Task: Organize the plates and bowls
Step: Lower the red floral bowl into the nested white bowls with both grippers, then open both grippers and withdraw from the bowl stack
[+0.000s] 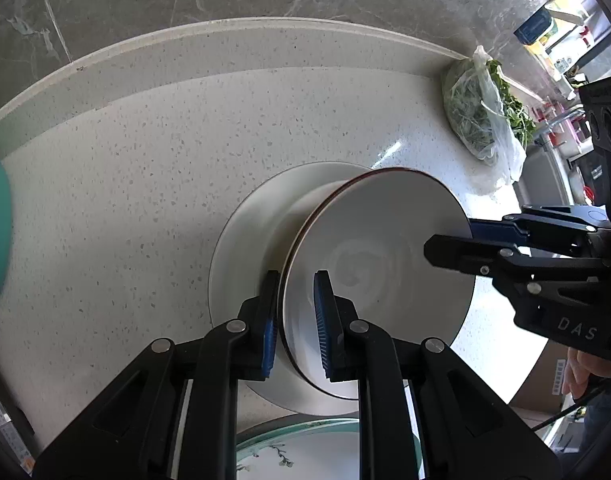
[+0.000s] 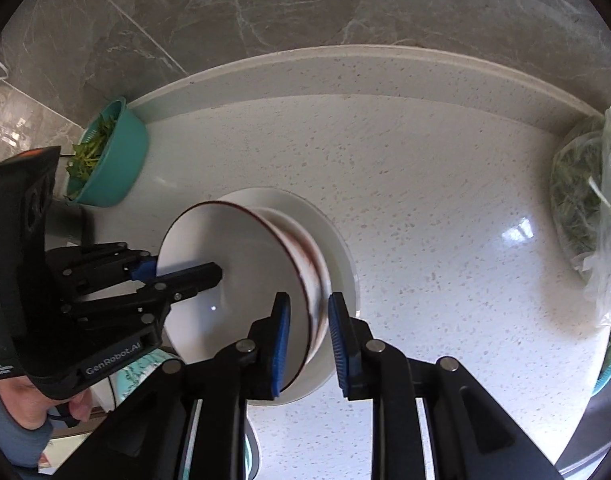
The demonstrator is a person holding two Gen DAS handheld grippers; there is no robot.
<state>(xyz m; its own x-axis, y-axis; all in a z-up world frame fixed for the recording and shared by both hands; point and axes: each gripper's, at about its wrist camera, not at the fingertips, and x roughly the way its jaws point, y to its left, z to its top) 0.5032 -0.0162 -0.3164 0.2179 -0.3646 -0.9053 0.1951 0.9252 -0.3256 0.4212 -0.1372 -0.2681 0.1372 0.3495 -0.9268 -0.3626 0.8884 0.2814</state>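
- Counter (image 1: pixel 145 152), pale speckled stone, raised lip along grey marble wall.
- White plate (image 1: pixel 241 240), flat, mid-counter.
- Bagged greens (image 1: pixel 481 116), back right by lip.
- Teal bowl (image 2: pixel 113 168) of greens, back left by lip.
- Patterned plate (image 1: pixel 305 452), near edge.

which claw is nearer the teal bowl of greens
Left. The left claw is at the white bowl's rim on the side facing the teal bowl; the right claw is at the opposite rim, farther away.

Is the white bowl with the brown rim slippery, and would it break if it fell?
Probably both. The glossy white bowl with the thin brown rim looks like glazed ceramic, so likely slippery and breakable. It is tilted over the wide white plate, each gripper's jaws straddling its rim, so it could tip or slide.
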